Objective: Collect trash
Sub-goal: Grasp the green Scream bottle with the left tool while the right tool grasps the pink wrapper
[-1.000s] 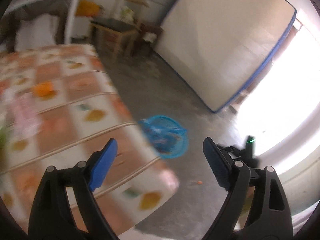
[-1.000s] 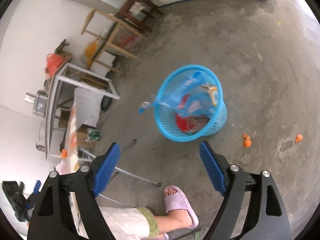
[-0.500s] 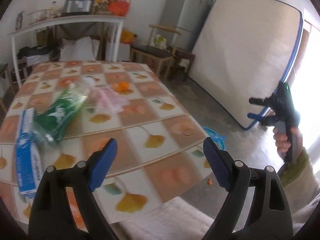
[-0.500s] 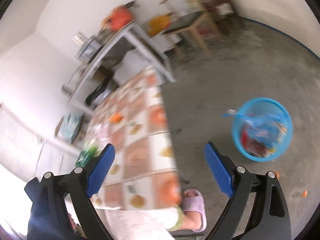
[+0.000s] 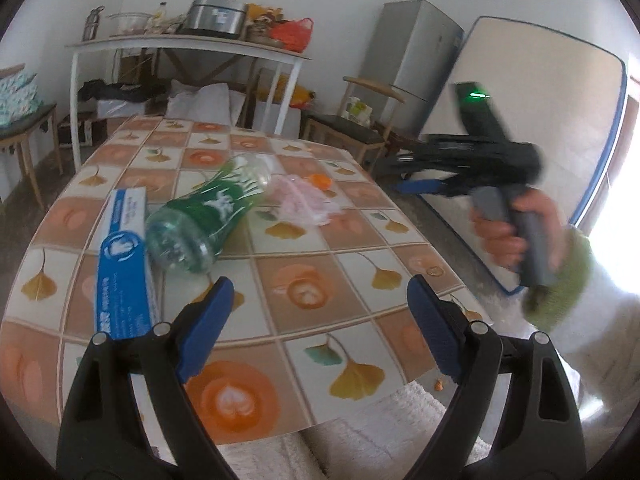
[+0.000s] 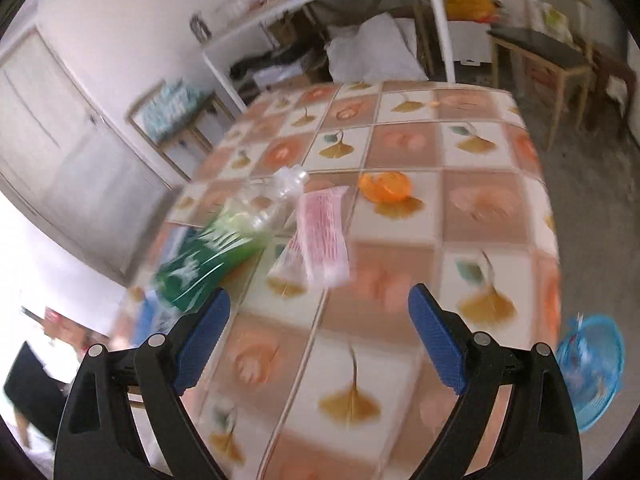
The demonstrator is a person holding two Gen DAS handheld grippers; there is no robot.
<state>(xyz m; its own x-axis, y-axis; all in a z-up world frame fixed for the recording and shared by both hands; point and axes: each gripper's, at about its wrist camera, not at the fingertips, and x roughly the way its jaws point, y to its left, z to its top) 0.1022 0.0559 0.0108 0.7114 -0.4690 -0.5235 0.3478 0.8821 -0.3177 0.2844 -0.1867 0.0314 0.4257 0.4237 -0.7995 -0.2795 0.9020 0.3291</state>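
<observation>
A green-labelled plastic bottle (image 5: 208,212) (image 6: 224,248) lies on its side on the patterned table (image 5: 320,280) (image 6: 440,160). Beside it lie a blue and white carton (image 5: 124,264), a pink-striped wrapper (image 5: 300,200) (image 6: 324,236) and an orange peel (image 5: 320,180) (image 6: 386,186). My left gripper (image 5: 316,312) hangs open over the table's near edge, short of the bottle, nothing between its fingers. My right gripper (image 6: 318,328) is open above the table, empty. It also shows at the right of the left wrist view, right gripper (image 5: 472,168) held by a hand. The blue mesh basket (image 6: 592,364) stands on the floor at the right.
A white shelf table (image 5: 188,44) with pots and bags stands against the far wall. Wooden chairs (image 5: 356,124) (image 6: 548,56), a grey fridge (image 5: 416,60) and a mattress (image 5: 540,120) leaning on the wall lie to the right. A small orange scrap (image 5: 439,385) lies on the floor.
Both grippers swung away from the blue basket on the floor and now face the table with the trash. The right gripper rose and rolled. Both stayed open.
</observation>
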